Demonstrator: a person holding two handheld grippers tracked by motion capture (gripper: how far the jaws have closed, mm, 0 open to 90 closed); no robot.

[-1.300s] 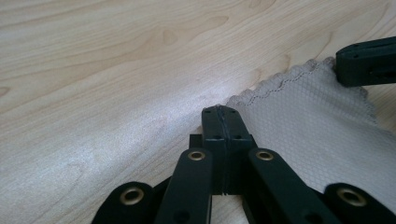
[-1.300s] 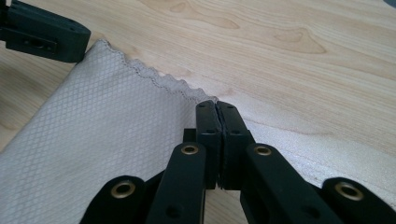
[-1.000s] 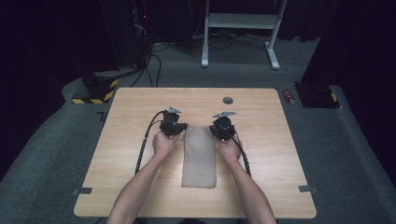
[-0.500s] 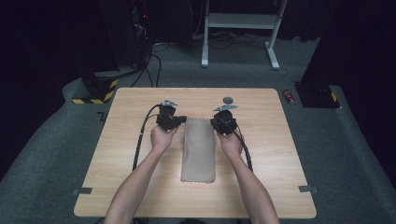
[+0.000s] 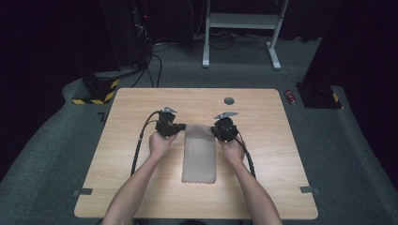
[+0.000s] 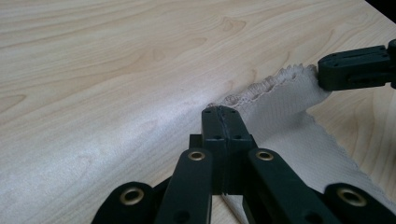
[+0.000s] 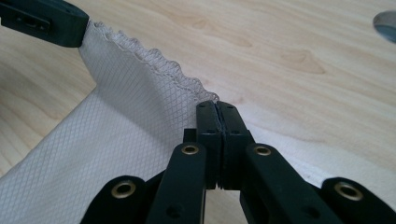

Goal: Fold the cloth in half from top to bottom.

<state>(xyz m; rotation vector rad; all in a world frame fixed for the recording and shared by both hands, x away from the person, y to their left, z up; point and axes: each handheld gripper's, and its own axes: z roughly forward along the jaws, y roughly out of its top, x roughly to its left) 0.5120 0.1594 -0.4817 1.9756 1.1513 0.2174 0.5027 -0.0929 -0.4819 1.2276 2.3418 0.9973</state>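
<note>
1. High view: a folded beige cloth (image 5: 200, 153) lies lengthwise in the middle of the wooden table (image 5: 141, 187). Its far edge sits between the two grippers, and its scalloped near edge points toward the person.
2. High view: the left gripper (image 5: 181, 127) grips the cloth's far left corner, and the right gripper (image 5: 213, 130) grips the far right corner. Each is held in one hand, with a cable curving back along the forearm. A small grey disc (image 5: 229, 100) sits on the table beyond them, well apart from the cloth.
3. Left gripper view: the left gripper (image 6: 223, 111) has its jaws pressed together on a corner of the cloth (image 6: 299, 135), by the scalloped hem. The hem is lifted off the table (image 6: 116, 70) and runs across to the right gripper (image 6: 322, 74), which pinches the other corner.
4. Right gripper view: the right gripper (image 7: 217, 106) has its jaws closed tight on the cloth (image 7: 112, 140) at its hem corner. The raised hem stretches away to the left gripper (image 7: 81, 28), which clamps the far end. The disc (image 7: 386, 24) shows at the right edge.
</note>
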